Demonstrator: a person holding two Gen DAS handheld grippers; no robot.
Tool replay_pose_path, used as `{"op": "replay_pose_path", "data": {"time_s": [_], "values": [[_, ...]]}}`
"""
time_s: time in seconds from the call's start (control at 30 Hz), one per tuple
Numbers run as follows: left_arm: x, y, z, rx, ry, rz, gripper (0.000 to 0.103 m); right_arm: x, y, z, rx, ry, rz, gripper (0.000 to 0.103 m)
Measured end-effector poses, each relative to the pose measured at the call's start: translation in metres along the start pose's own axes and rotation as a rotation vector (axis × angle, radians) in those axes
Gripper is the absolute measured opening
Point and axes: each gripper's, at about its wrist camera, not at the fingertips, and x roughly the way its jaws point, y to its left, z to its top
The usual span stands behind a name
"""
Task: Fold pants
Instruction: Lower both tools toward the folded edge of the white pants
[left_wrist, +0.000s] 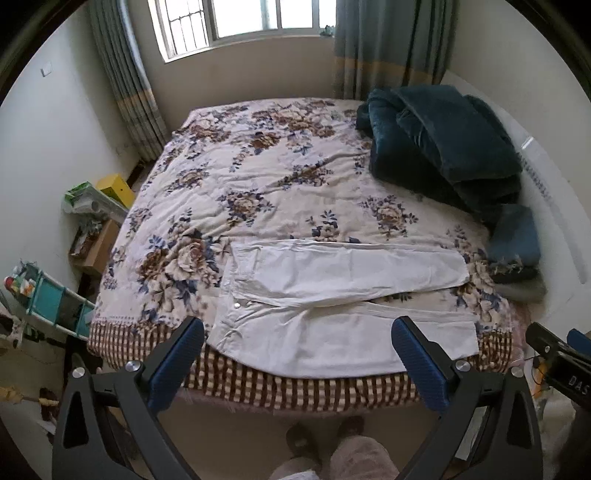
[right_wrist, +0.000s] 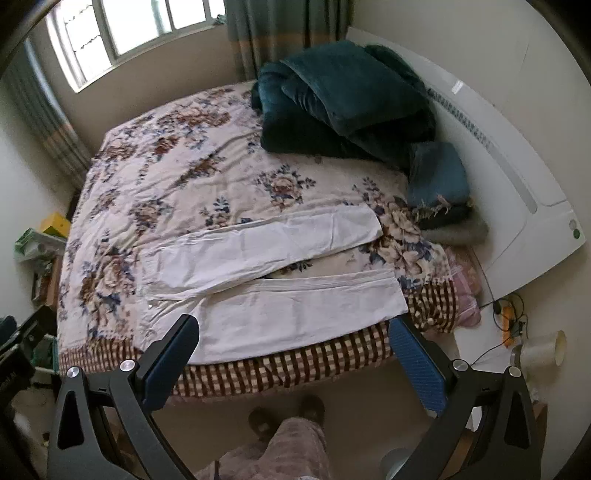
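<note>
1 white pants (left_wrist: 332, 295), 2 legs, just ahead of both claws. 1 teal blanket (left_wrist: 443, 140) and 3 stacked folded cloths (left_wrist: 515, 236) farther ahead, right. 1 bed (left_wrist: 258, 166).

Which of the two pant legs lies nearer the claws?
The front leg of the white pants, running along the bed's checked edge. The other leg angles away behind it, deeper on the floral cover, with its cuff toward the blue folded cloths.

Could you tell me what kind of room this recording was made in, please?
A bedroom, most likely in a home: a bed with a floral cover, a folded blanket by the headboard, and a curtained window.
</note>
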Motion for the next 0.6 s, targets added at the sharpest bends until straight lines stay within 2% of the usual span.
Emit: {"op": "replay_pose_path", "data": {"time_s": [0.07,0.13,0.27,0.43,0.6], "values": [[0.026,-0.004,0.007,0.002,0.023,0.016,0.103,0.028,0.0,0.012,0.013,0.019,0.013,0.103],[0.056,-0.006,0.016,-0.012,0.07,-0.018,0.103,0.062,0.0,0.025,0.022,0.044,0.009,0.103],[0.121,-0.018,0.034,-0.059,0.142,-0.026,0.103,0.141,0.003,0.062,0.006,0.1,0.037,0.103],[0.212,-0.049,0.064,-0.069,0.208,0.037,0.103,0.265,0.001,0.124,-0.054,0.186,0.059,0.103],[0.315,-0.078,0.093,-0.045,0.261,0.073,0.103,0.393,0.003,0.182,-0.126,0.236,0.03,0.103]]}}
